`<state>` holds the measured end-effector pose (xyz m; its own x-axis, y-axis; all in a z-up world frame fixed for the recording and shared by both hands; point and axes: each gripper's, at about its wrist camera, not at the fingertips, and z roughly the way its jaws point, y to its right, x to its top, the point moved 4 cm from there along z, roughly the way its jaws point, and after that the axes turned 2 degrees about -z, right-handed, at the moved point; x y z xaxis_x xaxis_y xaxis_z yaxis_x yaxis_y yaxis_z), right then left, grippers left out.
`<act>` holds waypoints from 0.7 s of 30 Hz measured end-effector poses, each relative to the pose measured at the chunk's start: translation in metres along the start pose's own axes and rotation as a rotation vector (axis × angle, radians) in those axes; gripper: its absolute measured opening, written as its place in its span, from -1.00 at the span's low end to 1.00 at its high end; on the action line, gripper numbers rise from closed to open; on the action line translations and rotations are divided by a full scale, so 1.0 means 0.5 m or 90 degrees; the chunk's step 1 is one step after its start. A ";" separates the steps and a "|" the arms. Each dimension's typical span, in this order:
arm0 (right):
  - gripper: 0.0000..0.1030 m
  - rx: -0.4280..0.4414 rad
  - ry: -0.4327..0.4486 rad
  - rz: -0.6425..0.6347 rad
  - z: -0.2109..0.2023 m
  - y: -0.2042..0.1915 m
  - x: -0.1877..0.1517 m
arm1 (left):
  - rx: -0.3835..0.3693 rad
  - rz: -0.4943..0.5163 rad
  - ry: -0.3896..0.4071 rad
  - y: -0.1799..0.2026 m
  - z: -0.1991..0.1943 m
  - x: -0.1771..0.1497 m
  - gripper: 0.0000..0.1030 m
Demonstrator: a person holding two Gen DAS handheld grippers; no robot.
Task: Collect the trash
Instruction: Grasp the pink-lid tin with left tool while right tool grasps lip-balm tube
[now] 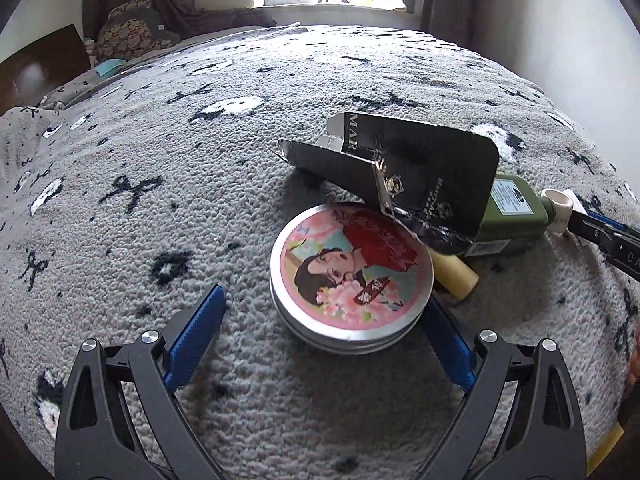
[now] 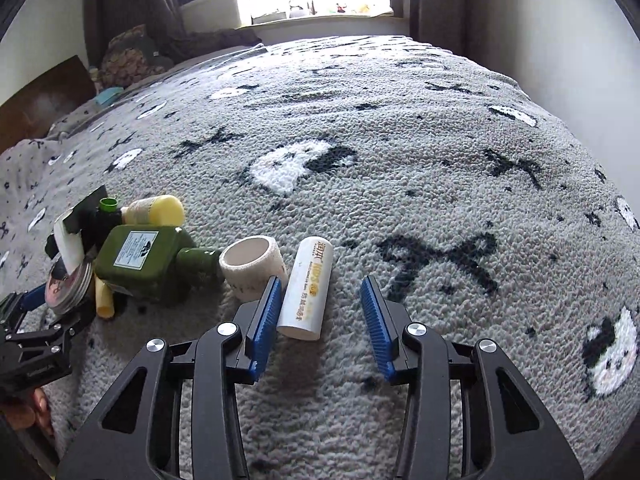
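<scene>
Down on the grey blanket point(image 1: 160, 200), the left gripper point(image 1: 320, 320) stands wide open around the round tin point(image 1: 351, 280), gripping nothing, with a torn black carton point(image 1: 420, 172) leaning over the tin's far edge. Meanwhile the right gripper point(image 2: 320, 300) is also spread (and empty), its left finger just beside a white tube point(image 2: 306, 288), near the tape roll point(image 2: 252, 264) and green bottle point(image 2: 148, 264).
</scene>
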<state>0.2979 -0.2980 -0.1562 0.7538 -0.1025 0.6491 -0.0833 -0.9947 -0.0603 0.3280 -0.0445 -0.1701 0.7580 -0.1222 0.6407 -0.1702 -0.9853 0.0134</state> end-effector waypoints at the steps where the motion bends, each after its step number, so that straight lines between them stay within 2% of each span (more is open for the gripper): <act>1: -0.18 -0.003 -0.003 0.000 0.008 0.001 0.004 | -0.001 -0.003 -0.001 0.001 0.005 0.007 0.72; 6: -0.30 -0.006 -0.022 -0.002 0.037 0.006 0.013 | -0.010 -0.005 -0.016 0.006 0.034 0.032 0.60; 7: -0.34 -0.006 -0.021 -0.007 0.038 0.004 0.013 | -0.013 -0.004 -0.017 0.007 0.035 0.034 0.51; 8: -0.46 -0.005 -0.018 -0.009 0.036 0.003 0.014 | -0.014 0.000 -0.016 0.009 0.035 0.036 0.35; 9: -0.55 -0.003 -0.015 -0.009 0.033 0.004 0.014 | -0.013 0.002 -0.015 0.010 0.033 0.038 0.31; 15: -0.57 0.002 -0.001 -0.012 -0.001 0.016 -0.003 | -0.010 0.012 -0.009 0.008 0.008 0.014 0.30; 21: -0.58 0.003 0.022 -0.042 -0.059 0.020 -0.057 | -0.010 0.035 0.006 0.013 -0.044 -0.047 0.30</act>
<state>0.2563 -0.3046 -0.1527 0.7349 -0.0361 0.6772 -0.0310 -0.9993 -0.0196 0.2956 -0.0455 -0.1683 0.7414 -0.1745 0.6480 -0.2209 -0.9752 -0.0099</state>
